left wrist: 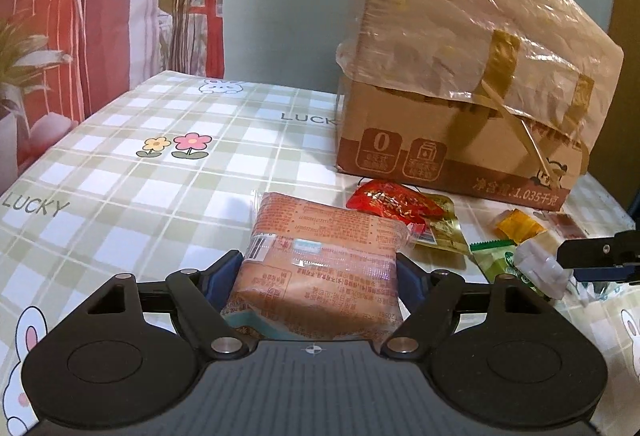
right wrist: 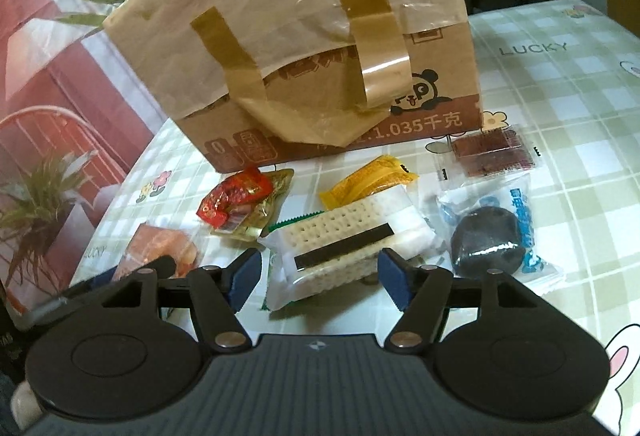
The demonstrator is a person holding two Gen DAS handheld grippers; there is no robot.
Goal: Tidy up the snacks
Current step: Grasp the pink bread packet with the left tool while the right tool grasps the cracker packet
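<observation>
My left gripper [left wrist: 318,278] has its jaws clenched on the orange snack pack [left wrist: 320,256], blue pads pressed to both its sides. Just ahead of those jaws, slightly right, lies the red wrapper [left wrist: 394,203], and beyond that stands the taped cardboard box [left wrist: 460,139] on the checked worktop [left wrist: 160,175]. My right gripper [right wrist: 318,278] is spread wide, jaws released, the cracker pack [right wrist: 344,248] lying between them, untouched. Right of those jaws sits the dark round cake [right wrist: 486,240]; ahead, the yellow packet [right wrist: 368,181].
</observation>
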